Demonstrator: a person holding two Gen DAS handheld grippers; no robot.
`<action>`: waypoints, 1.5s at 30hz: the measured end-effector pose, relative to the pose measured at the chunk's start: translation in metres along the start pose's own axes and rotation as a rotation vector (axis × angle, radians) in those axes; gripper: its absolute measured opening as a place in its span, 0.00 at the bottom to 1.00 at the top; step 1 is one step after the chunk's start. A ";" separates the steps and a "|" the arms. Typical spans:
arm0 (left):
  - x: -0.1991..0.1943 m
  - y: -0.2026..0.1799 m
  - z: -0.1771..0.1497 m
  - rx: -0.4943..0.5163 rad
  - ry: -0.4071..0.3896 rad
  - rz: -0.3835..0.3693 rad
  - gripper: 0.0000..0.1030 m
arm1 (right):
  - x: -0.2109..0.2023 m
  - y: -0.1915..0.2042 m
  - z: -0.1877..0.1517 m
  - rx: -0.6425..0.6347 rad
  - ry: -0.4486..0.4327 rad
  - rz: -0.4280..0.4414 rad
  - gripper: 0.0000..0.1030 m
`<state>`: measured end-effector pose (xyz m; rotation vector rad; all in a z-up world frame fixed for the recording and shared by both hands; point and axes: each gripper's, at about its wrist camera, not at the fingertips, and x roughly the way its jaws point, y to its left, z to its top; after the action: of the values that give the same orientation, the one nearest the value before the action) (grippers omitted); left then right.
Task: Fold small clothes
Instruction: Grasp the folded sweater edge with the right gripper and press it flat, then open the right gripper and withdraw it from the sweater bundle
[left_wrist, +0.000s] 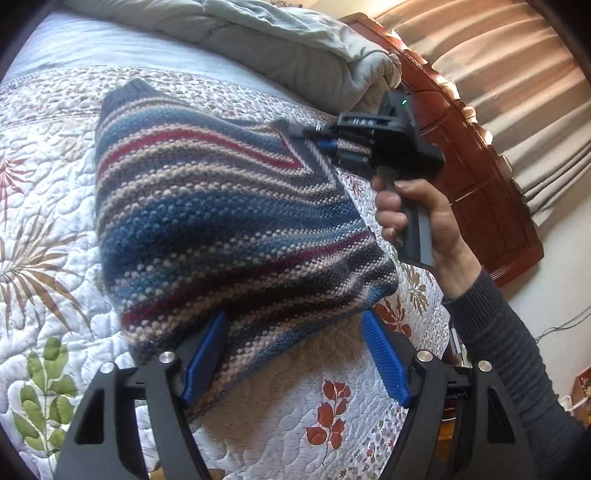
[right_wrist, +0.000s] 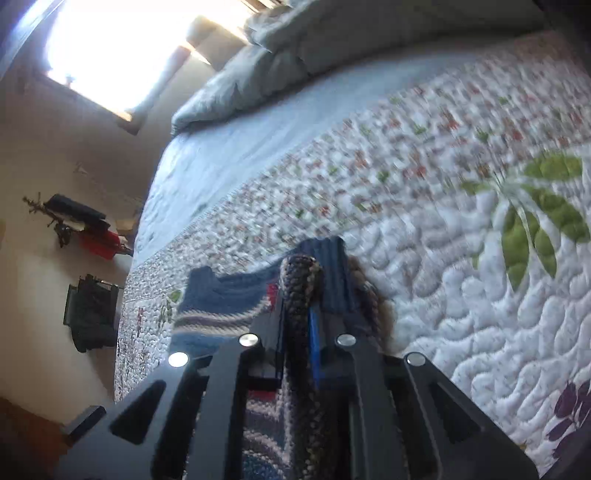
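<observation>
The striped knit sweater (left_wrist: 229, 221) lies on the quilted floral bedspread (left_wrist: 48, 229), spread across the middle of the bed, bands of blue, grey, cream and red running across it. Its ribbed dark-blue hem or cuff (left_wrist: 136, 90) points to the far left. The near corner of the sweater reaches in between the pads of my left claw (left_wrist: 295, 358).

My left claw stands wide open over that near corner. The blue ribbed pads (left_wrist: 384, 360) sit on either side of the knit, apart from it; nothing is gripped.

My right claw (left_wrist: 321, 142) is at the far right edge of the sweater, closed down on a fold of the knit and lifting that edge off the bedspread, so the stripes bend up toward it. In the right wrist view the pinched strand of dark knit (right_wrist: 299, 295) runs straight up between the closed fingers, with a sliver of blue pad (right_wrist: 314, 347) showing beside it. My right hand (left_wrist: 413, 218) wraps the grey handle, dark ribbed sleeve (left_wrist: 517, 354) behind it.

Beyond the sweater, a pale blue sheet (left_wrist: 110, 44) and a bunched grey-green duvet (left_wrist: 280, 40) lie at the far end of the bed. A red-brown wooden headboard (left_wrist: 480, 155) stands to the right, beige curtains (left_wrist: 517, 74) behind it.
</observation>
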<state>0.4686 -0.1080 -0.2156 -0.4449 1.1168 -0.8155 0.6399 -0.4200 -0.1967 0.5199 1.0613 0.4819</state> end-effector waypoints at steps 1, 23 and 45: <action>-0.001 0.000 -0.001 0.005 -0.007 -0.005 0.73 | -0.008 0.012 0.000 -0.047 -0.039 0.043 0.09; -0.016 0.007 0.020 -0.107 -0.098 0.011 0.77 | -0.034 -0.030 -0.077 0.129 0.080 -0.094 0.15; -0.025 0.023 0.006 -0.181 -0.050 0.034 0.81 | -0.139 0.006 -0.197 0.026 -0.169 -0.115 0.29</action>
<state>0.4772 -0.0747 -0.2130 -0.5926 1.1539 -0.6726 0.4043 -0.4660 -0.1743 0.5108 0.9303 0.3176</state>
